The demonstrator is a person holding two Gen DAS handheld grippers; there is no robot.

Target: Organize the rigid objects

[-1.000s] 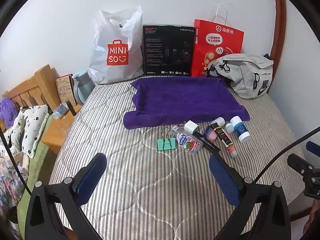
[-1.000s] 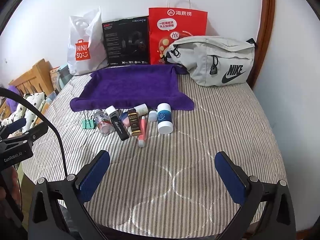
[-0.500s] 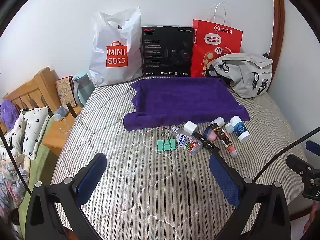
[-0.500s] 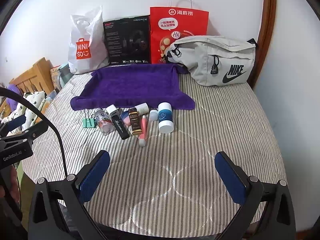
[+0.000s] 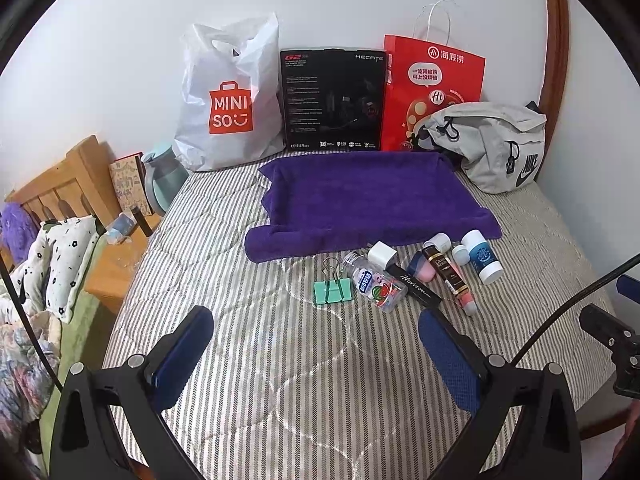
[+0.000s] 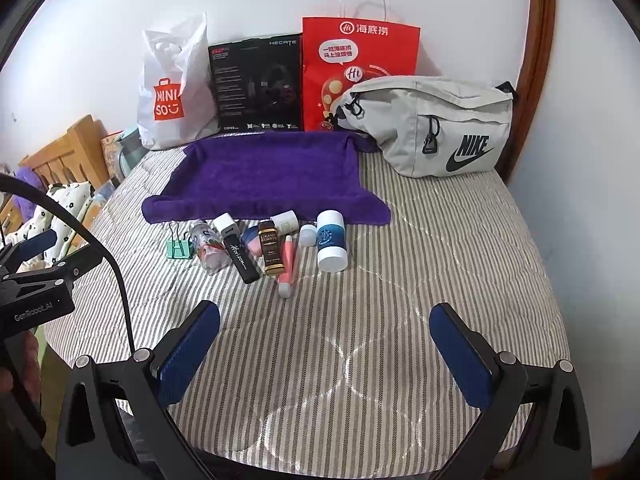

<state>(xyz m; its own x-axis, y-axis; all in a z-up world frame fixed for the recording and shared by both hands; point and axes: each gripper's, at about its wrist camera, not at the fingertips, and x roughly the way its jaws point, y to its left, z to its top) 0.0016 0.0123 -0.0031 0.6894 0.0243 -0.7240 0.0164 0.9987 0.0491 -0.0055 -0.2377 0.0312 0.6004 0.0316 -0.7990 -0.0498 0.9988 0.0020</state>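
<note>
A row of small items lies on the striped bed just in front of a purple towel [image 5: 372, 196] [image 6: 264, 172]: a green binder clip [image 5: 332, 290] [image 6: 179, 248], a clear bottle [image 5: 376, 286] [image 6: 208, 248], a black tube [image 5: 416, 290] [image 6: 240, 256], a brown bottle [image 5: 446, 272] [image 6: 271, 252], a pink tube [image 5: 464, 300] [image 6: 287, 268] and a blue-and-white bottle [image 5: 484, 256] [image 6: 331, 246]. My left gripper [image 5: 316, 344] hovers open, short of the clip. My right gripper [image 6: 324, 340] hovers open, short of the pink tube. Neither holds anything.
Against the far wall stand a white Miniso bag [image 5: 228, 100], a black box [image 5: 332, 100] and a red paper bag [image 5: 432, 92]. A grey Nike bag [image 6: 436, 136] lies at the back right. A wooden headboard [image 5: 60, 188] and pillows are to the left.
Both cameras have shifted slightly, and the items sit a little lower and nearer in each view. Nothing on the bed has moved, and both grippers stay open.
</note>
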